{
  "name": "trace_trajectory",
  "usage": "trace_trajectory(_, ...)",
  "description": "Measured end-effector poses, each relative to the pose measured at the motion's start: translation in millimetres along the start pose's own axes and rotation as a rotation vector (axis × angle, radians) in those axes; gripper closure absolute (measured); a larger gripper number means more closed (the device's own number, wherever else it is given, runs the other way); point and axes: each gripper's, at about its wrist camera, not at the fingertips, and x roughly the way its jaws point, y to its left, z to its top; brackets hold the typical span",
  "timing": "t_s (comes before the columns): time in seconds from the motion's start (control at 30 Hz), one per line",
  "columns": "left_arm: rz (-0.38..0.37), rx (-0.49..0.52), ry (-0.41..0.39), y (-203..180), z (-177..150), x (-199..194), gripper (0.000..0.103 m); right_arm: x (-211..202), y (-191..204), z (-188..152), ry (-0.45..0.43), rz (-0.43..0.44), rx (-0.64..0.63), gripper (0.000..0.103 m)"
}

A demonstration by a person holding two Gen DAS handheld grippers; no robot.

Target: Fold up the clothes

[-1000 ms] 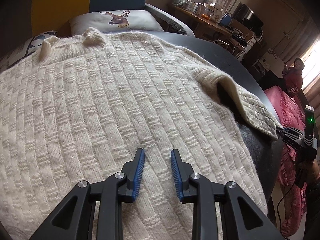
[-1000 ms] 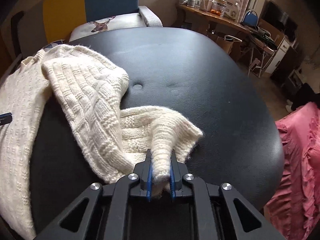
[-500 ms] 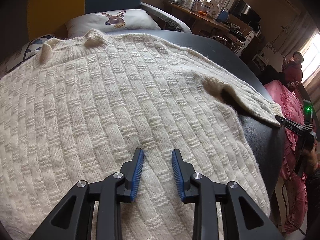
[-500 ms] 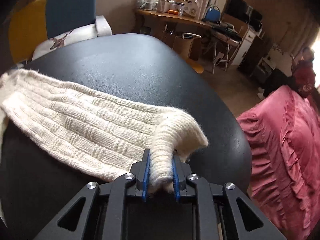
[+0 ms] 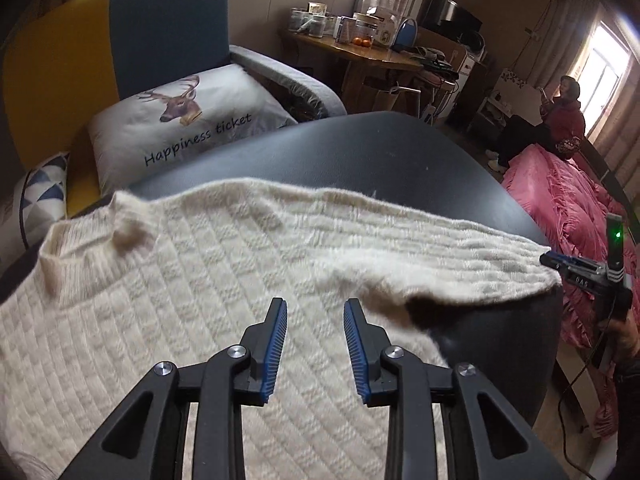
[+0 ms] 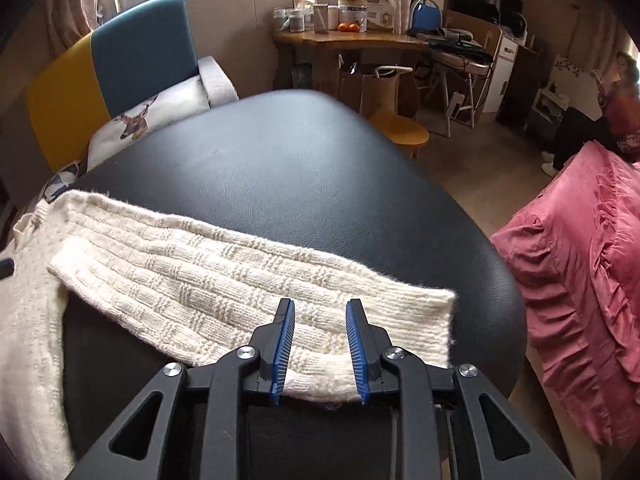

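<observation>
The cream sweater [image 5: 192, 288] lies spread on the black surface [image 6: 304, 168], its sleeve [image 6: 224, 284] stretched flat toward the pink bed [image 6: 588, 264]. The right tool [image 6: 320, 340] is opening over the cuff, pads clear. The left tool [image 5: 316, 340] hangs released above the sweater's body.

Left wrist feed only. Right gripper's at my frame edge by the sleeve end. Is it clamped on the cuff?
Observer: No. The right gripper has its jaws opening; the cuff lies between the pads, but they do not press it.
Operator: Sleeve flat or bunched?
Observer: Flat. The sleeve lies stretched out straight on the black table, its end near the table's right-hand edge.
Operator: Anything past the table's far end?
Observer: A round wooden stool stands just beyond it.
</observation>
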Motion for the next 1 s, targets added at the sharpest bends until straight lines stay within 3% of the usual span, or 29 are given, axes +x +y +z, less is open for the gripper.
trace_trajectory(0.13,-0.017,0.048,0.043,-5,30,29,0.074,27,6,-1,0.072,-0.057,-0.052,0.077)
trace_trajectory(0.37,0.003,0.067,0.138,-6,55,99,0.074,47,2,23,0.067,-0.121,-0.087,0.074)
trace_trajectory(0.4,0.011,0.065,0.152,-5,58,109,0.074,51,1,27,0.063,-0.138,-0.094,0.070)
trace_trajectory(0.53,0.001,0.018,0.118,1,59,118,0.074,68,-20,48,0.025,-0.203,-0.036,0.031)
trace_trajectory(0.63,0.001,0.008,0.098,1,56,113,0.074,78,-42,60,0.019,-0.155,0.064,0.022)
trace_trajectory(0.8,-0.067,-0.053,0.021,4,45,75,0.074,77,-40,70,0.003,-0.153,0.059,0.023)
trace_trajectory(0.83,-0.084,-0.042,0.009,1,39,66,0.074,73,-37,72,-0.002,-0.157,0.046,0.033)
trace_trajectory(0.9,-0.110,-0.015,0.006,-5,25,53,0.074,52,-16,72,-0.053,-0.147,-0.005,0.042)
trace_trajectory(1.0,-0.123,-0.006,0.017,-12,2,43,0.074,16,34,78,-0.124,-0.009,-0.102,0.042)
